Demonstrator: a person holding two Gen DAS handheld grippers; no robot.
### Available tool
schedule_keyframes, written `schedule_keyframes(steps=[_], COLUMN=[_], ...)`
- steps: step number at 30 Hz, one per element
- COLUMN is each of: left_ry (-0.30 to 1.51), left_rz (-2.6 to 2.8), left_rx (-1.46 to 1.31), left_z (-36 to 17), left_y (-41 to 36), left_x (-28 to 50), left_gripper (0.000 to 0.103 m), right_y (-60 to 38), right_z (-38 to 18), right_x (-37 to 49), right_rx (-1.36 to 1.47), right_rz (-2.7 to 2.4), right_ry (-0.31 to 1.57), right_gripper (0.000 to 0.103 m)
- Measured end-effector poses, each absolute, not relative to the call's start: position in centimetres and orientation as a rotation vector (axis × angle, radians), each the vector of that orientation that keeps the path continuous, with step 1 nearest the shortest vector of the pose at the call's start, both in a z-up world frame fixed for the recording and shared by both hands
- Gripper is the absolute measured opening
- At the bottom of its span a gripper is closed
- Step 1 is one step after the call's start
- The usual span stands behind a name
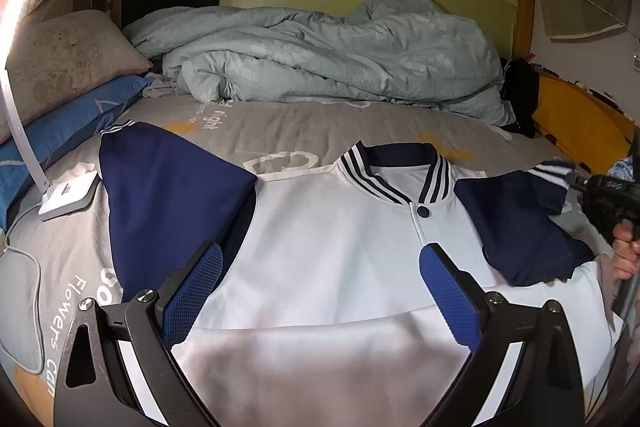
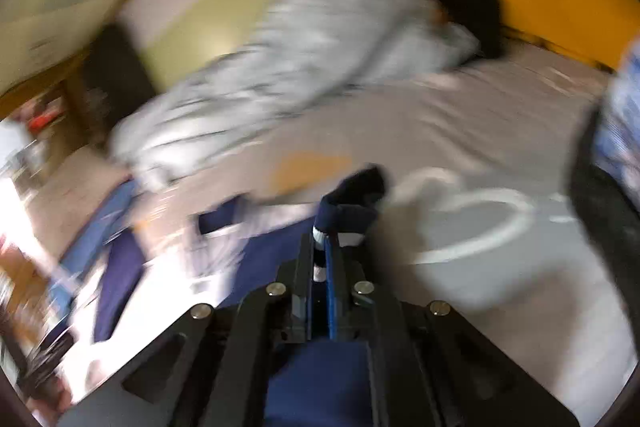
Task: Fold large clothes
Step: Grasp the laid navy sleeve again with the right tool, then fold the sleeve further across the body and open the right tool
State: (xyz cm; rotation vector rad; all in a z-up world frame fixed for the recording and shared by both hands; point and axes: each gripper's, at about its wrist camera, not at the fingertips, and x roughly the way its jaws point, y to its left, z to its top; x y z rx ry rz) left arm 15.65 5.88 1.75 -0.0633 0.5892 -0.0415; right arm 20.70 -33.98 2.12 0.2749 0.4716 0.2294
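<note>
A white jacket point(image 1: 340, 247) with navy sleeves and a striped collar point(image 1: 396, 171) lies front-up on the bed. Its left sleeve point(image 1: 168, 195) is spread out. My left gripper point(image 1: 320, 259) is open above the jacket's white front, touching nothing. My right gripper point(image 2: 326, 239) is shut on the striped cuff point(image 2: 348, 207) of the right sleeve point(image 1: 520, 227), holding it above the bed. It also shows in the left wrist view point(image 1: 612, 203) at the right edge. The right wrist view is blurred.
A crumpled pale quilt point(image 1: 332, 55) lies across the back of the bed. Pillows point(image 1: 68, 67) are stacked at the left. A white lamp base point(image 1: 70, 197) stands on the grey sheet point(image 1: 280, 123) beside the left sleeve. An orange rail point(image 1: 576, 119) edges the right side.
</note>
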Motion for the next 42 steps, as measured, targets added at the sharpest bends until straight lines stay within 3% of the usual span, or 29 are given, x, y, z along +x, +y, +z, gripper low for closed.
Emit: schedule_keyframes(steps=[4, 8, 14, 18, 20, 22, 24, 26, 31, 36, 42], left_ry=[0.587, 0.581, 0.558, 0.556, 0.554, 0.551, 0.55, 0.546, 0.542, 0.561, 0.634], left_rz=[-0.044, -0.045, -0.045, -0.047, -0.052, -0.059, -0.072, -0.08, -0.096, -0.191, -0.29], left_rx=[-0.069, -0.077, -0.082, -0.081, -0.071, -0.056, -0.038, -0.013, 0.039, 0.096, 0.046], left_z=[1.9, 2.1, 2.8, 2.8, 2.8, 2.8, 2.7, 2.5, 1.9, 1.0, 1.0], left_y=[5.8, 6.0, 6.3, 6.3, 6.1, 5.7, 5.1, 4.3, 2.6, -0.2, -2.9], left_x=[15.5, 15.3, 14.7, 14.6, 14.6, 14.6, 14.5, 14.3, 13.9, 13.0, 13.9], left_gripper=[0.098, 0.098, 0.098, 0.098, 0.098, 0.098, 0.098, 0.098, 0.098, 0.098, 0.098], right_y=[-26.6, -21.3, -17.9, -18.3, -19.5, -20.5, -21.6, -22.7, -25.6, -28.7, -30.9], right_z=[2.5, -1.0, -5.6, -4.8, -3.6, -2.3, -0.7, 0.5, 2.8, 4.3, 5.2], right_x=[18.0, 17.1, 16.6, 15.3, 14.6, 14.0, 13.3, 12.7, 11.1, 10.8, 12.1], right_rx=[0.126, 0.002, -0.123, -0.134, -0.124, -0.128, -0.128, -0.13, -0.13, -0.014, 0.082], right_rz=[0.437, 0.545, 0.593, 0.532, 0.478, 0.408, 0.328, 0.238, 0.112, 0.084, 0.088], right_ry=[0.502, 0.618, 0.771, 0.739, 0.707, 0.662, 0.595, 0.546, 0.458, 0.427, 0.446], right_gripper=[0.005, 0.005, 0.003, 0.003, 0.009, 0.034, 0.044, 0.065, 0.086, 0.099, 0.1])
